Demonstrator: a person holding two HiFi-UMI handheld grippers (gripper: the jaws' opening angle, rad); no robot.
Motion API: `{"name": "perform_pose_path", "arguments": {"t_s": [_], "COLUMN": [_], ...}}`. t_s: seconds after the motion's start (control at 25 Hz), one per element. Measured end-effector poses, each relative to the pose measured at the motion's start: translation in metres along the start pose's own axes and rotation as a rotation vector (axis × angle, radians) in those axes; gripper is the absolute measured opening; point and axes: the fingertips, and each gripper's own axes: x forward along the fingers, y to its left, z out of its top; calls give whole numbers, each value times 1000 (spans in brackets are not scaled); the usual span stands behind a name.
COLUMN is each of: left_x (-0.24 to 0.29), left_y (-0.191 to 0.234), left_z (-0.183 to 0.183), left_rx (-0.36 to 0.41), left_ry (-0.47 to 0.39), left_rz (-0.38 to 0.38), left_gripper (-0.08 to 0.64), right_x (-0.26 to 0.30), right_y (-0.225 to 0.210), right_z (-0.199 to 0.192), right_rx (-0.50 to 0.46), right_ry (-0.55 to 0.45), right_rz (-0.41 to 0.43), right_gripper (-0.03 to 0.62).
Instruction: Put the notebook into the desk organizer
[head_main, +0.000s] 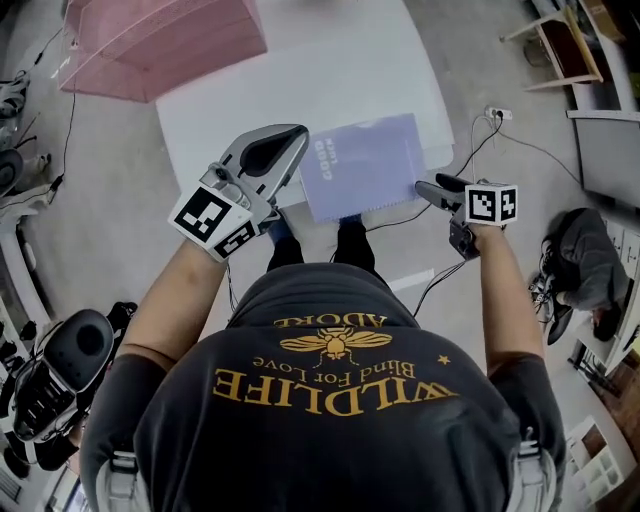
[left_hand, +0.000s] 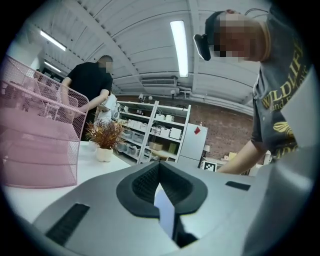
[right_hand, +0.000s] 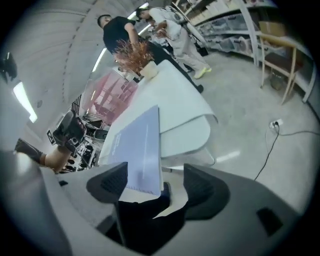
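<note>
The left tool (head_main: 297, 140) gripped the notebook (head_main: 368, 165) by one edge, the right tool (head_main: 428, 188) gaped beside it, and the desk organizer (head_main: 150, 45) stood well ahead, not yet reached.

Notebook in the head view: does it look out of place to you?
A little. The notebook juts past the near edge of the white table, slightly askew, because the left tool is shut on its left edge. The right tool is open at its right edge. Nothing looks spilled or damaged.
</note>
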Motion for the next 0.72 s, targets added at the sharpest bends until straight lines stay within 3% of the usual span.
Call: {"name": "perform_pose_path", "arguments": {"t_s": [0.36,0.48,0.6,0.72], "left_x": [9,2,-4,-13], "left_y": [-7,-2,-1,11], "left_z": [-12,-11,-10,-4], "left_rx": [-21,-28,-28,-30], "left_ry": [31,30,28,19], "left_rz": [16,26,37,47], "left_gripper": [0,1,0,1], "right_x": [39,42,42,40], "right_y": [-3,5,20,34], "right_z": [-13,-12,-11,-4], "right_rx": [219,261,313,293], "right_ry": [110,131,129,143], "right_rz": [195,228,310,298], "right_gripper": [346,313,209,78]}}
